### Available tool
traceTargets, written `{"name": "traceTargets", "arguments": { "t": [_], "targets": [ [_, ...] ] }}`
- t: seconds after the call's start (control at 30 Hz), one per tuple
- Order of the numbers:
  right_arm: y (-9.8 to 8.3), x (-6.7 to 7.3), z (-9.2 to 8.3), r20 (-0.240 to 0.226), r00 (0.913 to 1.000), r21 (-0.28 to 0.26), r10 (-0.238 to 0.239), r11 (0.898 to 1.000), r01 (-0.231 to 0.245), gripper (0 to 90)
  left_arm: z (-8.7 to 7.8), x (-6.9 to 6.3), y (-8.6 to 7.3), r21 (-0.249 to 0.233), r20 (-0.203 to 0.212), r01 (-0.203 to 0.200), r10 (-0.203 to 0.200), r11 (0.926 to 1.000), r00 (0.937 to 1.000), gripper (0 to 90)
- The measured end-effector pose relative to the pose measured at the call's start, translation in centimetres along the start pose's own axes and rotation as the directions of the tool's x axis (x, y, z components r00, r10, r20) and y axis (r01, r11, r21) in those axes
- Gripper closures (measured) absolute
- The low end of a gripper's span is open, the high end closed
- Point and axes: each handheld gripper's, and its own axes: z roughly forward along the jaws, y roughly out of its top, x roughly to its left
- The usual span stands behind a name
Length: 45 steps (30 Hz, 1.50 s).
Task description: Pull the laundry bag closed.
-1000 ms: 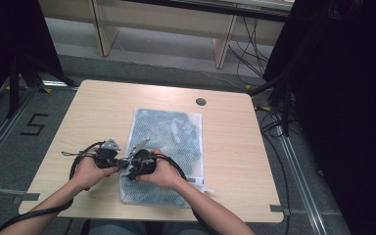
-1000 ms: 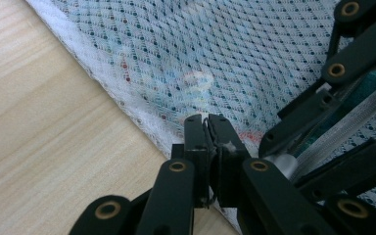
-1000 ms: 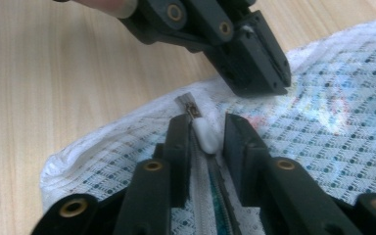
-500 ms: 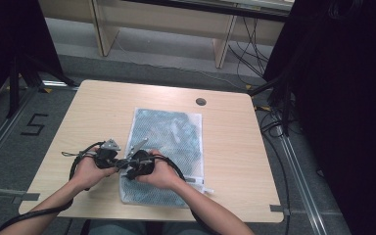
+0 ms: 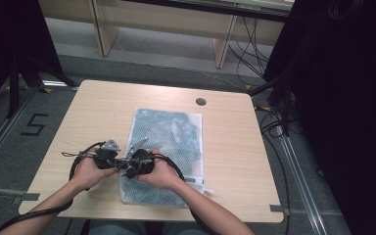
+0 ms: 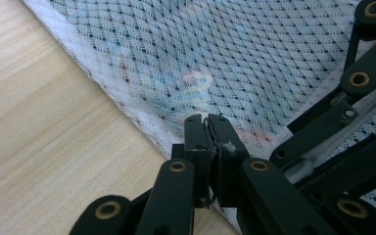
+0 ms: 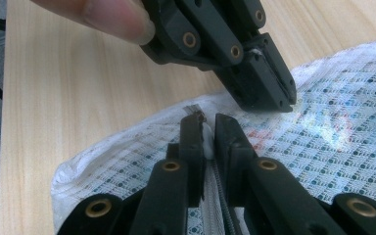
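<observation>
A white mesh laundry bag [image 5: 169, 147] lies flat at the centre of the high view, on a light wood table [image 5: 235, 147], its long axis running from the frame's middle down toward the near edge. The mesh is a fine diamond weave; dark teal fabric with small red and blue flecks shows through it. A zipper [image 7: 215, 215] runs along the bag's edge in the right gripper view, at lower centre. The left gripper [image 6: 207, 120] is at lower centre of its own view, jaws closed narrow on a fold of the bag's white edge. The right gripper [image 7: 205, 122] has its jaws pinched onto the white edge beside the zipper, with the left gripper just above it at upper centre and a fingertip [image 7: 103, 17] at upper left. In the high view both hands meet at the bag's lower left edge. A black "5" [image 5: 33, 126] is marked on the grey floor at left of frame.
</observation>
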Motion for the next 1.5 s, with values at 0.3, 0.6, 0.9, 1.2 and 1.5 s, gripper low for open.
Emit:
{"name": "traceTargets", "arguments": {
  "t": [0.3, 0.6, 0.9, 1.2, 1.5],
  "targets": [
    [0.2, -0.1, -0.2, 0.007, 1.0, -0.006, 0.007, 1.0, -0.007, 82.4, 0.0, 0.0, 0.0, -0.002, 0.004, 0.001, -0.001, 1.0, 1.0, 86.3],
    [0.3, 0.0, 0.0, -0.001, 0.9999, -0.008, 0.011, 1.0, -0.011, 82.0, 0.0, 0.0, 0.0, -0.004, 0.004, 0.003, -0.003, 1.0, 1.0, 86.3],
    [-0.2, 0.1, 0.5, -0.012, 0.9999, 0.01, 0.006, 1.0, -0.006, 83.0, 0.0, 0.0, 0.0, -0.003, 0.005, 0.003, -0.003, 1.0, 1.0, 86.3],
    [-0.2, 0.1, 0.5, -0.009, 1.0, 0.007, 0.003, 1.0, -0.003, 83.6, -1.0, -0.1, 0.1, 0.022, 0.007, 0.009, -0.009, 0.9997, 0.9999, 82.5],
    [-0.2, 0.2, 0.6, -0.007, 1.0, 0.005, 0.004, 1.0, -0.004, 83.6, -1.5, -0.4, -0.4, 0.045, -0.004, -0.004, 0.004, 0.999, 1.0, 85.0]
  ]
}}
